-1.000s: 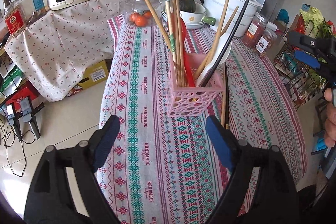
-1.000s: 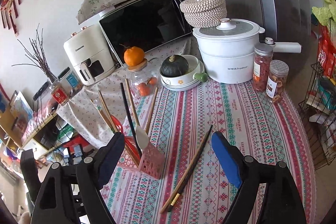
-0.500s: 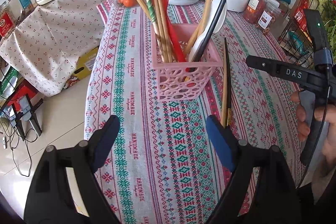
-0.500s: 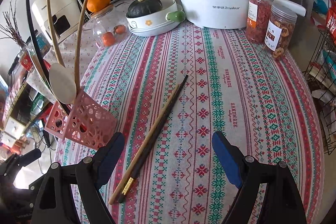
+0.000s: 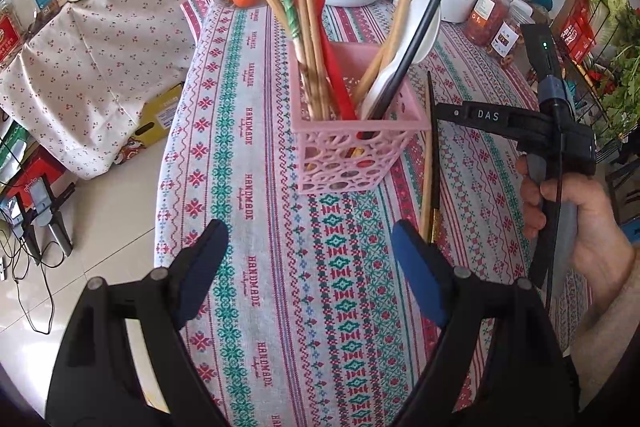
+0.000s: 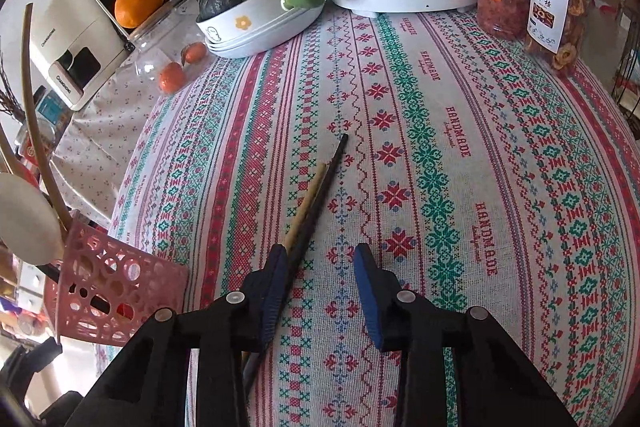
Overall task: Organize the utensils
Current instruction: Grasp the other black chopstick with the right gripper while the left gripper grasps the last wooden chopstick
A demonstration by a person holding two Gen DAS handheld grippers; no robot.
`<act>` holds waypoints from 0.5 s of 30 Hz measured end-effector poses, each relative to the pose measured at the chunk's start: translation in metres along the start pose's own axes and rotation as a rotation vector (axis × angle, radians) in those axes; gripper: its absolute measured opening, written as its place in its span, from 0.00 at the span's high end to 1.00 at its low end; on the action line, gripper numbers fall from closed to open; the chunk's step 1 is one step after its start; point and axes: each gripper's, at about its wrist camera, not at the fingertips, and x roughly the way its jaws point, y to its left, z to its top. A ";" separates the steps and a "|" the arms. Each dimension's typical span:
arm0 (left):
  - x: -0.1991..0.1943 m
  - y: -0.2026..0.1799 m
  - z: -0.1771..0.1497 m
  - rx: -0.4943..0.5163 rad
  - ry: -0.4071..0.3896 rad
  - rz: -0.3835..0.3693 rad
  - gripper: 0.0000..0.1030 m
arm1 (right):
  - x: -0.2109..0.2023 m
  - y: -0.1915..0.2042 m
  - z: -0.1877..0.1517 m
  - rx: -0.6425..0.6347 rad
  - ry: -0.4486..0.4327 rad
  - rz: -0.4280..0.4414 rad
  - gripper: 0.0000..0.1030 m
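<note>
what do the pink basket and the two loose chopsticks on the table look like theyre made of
Pink basket: likely moulded plastic, matte, judging by its uniform colour and cut-out round holes.
Tan chopstick: looks like bamboo or wood, unvarnished pale tan.
Dark chopstick: black and smooth, maybe lacquered wood or plastic; it cannot be told which.

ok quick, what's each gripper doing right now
left gripper: open, nothing between its jaws.
right gripper: jaws just been closing, partly closed around the chopsticks on the tablecloth; not pressing on them yet.
</note>
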 end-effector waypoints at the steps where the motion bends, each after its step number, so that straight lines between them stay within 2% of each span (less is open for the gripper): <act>1: 0.000 0.000 0.000 0.002 0.000 -0.002 0.18 | 0.002 0.001 0.002 0.000 -0.002 -0.002 0.71; 5: 0.000 0.001 0.000 0.006 0.002 -0.006 0.18 | 0.008 0.009 0.006 -0.014 0.004 -0.038 0.78; 9: -0.002 0.001 -0.001 0.005 0.000 -0.014 0.18 | 0.011 0.020 0.009 -0.060 0.022 -0.102 0.79; 13: -0.004 0.001 -0.002 0.005 -0.003 -0.022 0.18 | 0.015 0.025 0.010 -0.080 0.113 -0.160 0.81; 15: -0.005 0.000 -0.002 0.006 -0.005 -0.025 0.18 | 0.016 0.028 0.007 -0.130 0.137 -0.204 0.83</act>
